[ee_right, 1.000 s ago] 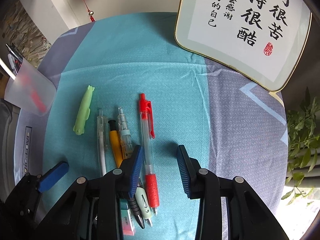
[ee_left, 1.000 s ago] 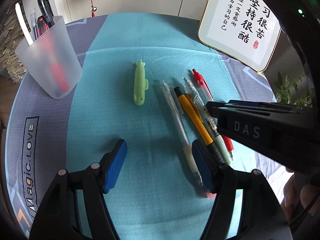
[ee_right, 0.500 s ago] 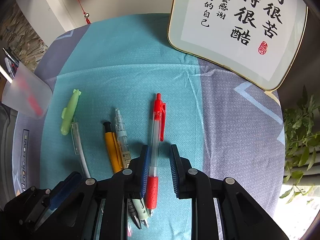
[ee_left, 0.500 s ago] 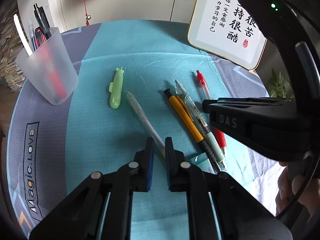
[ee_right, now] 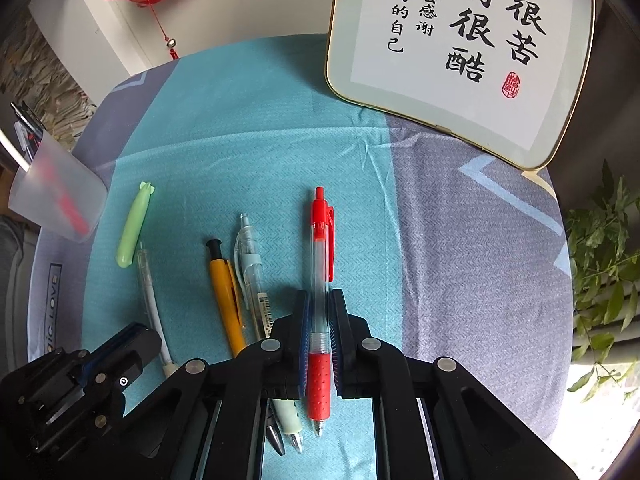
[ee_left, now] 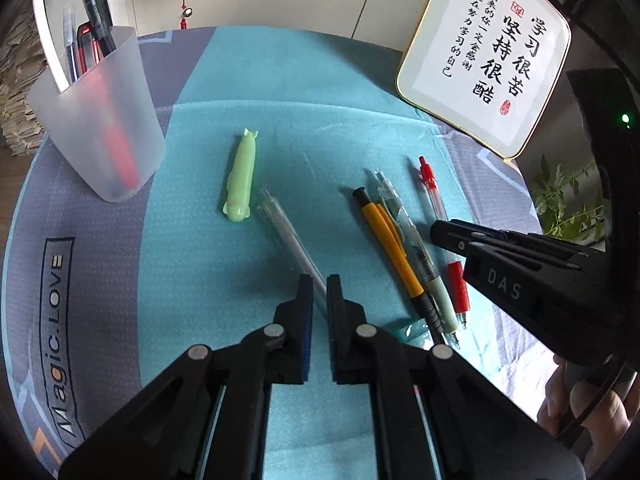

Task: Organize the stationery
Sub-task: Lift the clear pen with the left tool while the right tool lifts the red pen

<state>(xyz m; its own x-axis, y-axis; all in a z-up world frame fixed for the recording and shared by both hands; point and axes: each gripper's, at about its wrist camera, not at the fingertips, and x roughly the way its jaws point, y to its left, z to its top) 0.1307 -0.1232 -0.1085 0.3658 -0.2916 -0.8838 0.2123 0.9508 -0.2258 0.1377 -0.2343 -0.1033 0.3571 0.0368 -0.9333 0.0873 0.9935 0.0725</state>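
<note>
**Both grippers now clamped on a pen each**

Now each tool has a pen in its grip, where a second ago both sets of jaws stood spread above the row. The left gripper (ee_left: 316,292) has closed on the clear pen (ee_left: 286,236), pinching it near its lower end, and that pen has swung out of line with the others, its far tip now lying just beside the green fish-shaped pen (ee_left: 240,176). The right gripper (ee_right: 320,320) is pressed onto the red pen (ee_right: 320,264) just above its rubber grip, the pads tight against the barrel; the red pen has also shifted a little clear of its neighbours. Judging from this, the picking step is done for two pens, and the likely next job is carrying them to the frosted cup (ee_left: 100,132) standing at the far left of the cloth (ee_left: 320,88).

Counted on the cloth: five loose writing tools, namely the green fish-shaped one, the clear one, the orange pen (ee_left: 390,240), the pale-green pen (ee_left: 416,256) touching it, and the red one. One cup, already holding several pens; their exact number is hard to tell through the frosted wall. One framed calligraphy board (ee_right: 460,52) leans at the back.
</note>
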